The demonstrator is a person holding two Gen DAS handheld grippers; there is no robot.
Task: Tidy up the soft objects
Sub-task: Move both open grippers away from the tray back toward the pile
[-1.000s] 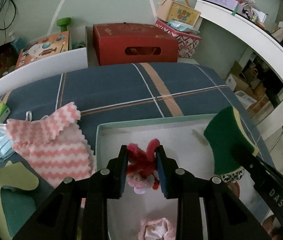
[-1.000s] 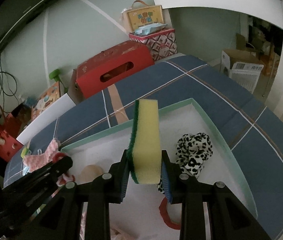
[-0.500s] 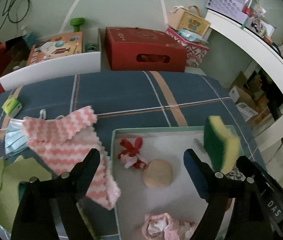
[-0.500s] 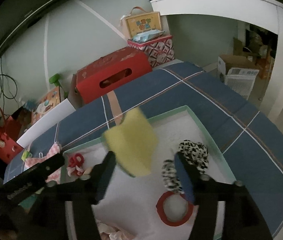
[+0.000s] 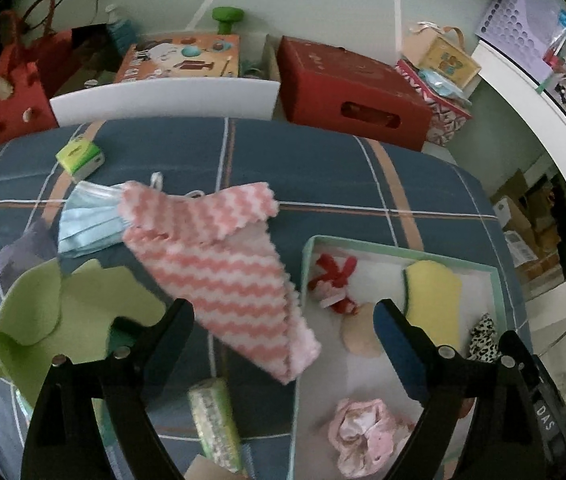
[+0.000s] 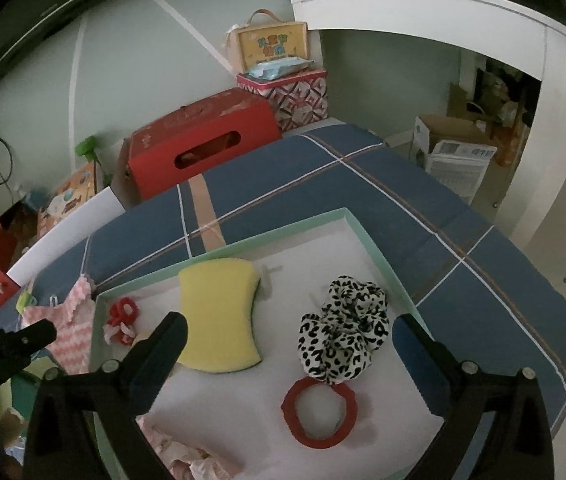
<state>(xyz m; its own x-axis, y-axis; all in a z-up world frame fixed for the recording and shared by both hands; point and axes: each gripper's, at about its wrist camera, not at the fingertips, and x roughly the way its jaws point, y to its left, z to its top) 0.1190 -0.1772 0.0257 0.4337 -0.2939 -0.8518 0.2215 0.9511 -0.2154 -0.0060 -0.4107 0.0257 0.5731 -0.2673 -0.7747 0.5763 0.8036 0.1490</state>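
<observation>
A: How do the grippers stand?

B: The right gripper (image 6: pixel 289 336) and the left gripper (image 5: pixel 283 326) both gape wide, empty.

A: What's in the tray (image 6: pixel 375 248)?

B: One yellow sponge (image 6: pixel 219 314) lying flat, just beyond the right gripper's left finger; one leopard scrunchie (image 6: pixel 343 340) between its fingers; one red ring (image 6: pixel 319 412) nearer. One pink zigzag cloth (image 5: pixel 219 264) lies left, outside the tray.

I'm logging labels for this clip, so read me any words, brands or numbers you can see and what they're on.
"DAS": white letters on the right tool's black arm, bottom right of the left wrist view.
Yellow handled box: coloured characters, too blurred to read.
Orange picture box: print unreadable.
White carton: label too small.
</observation>
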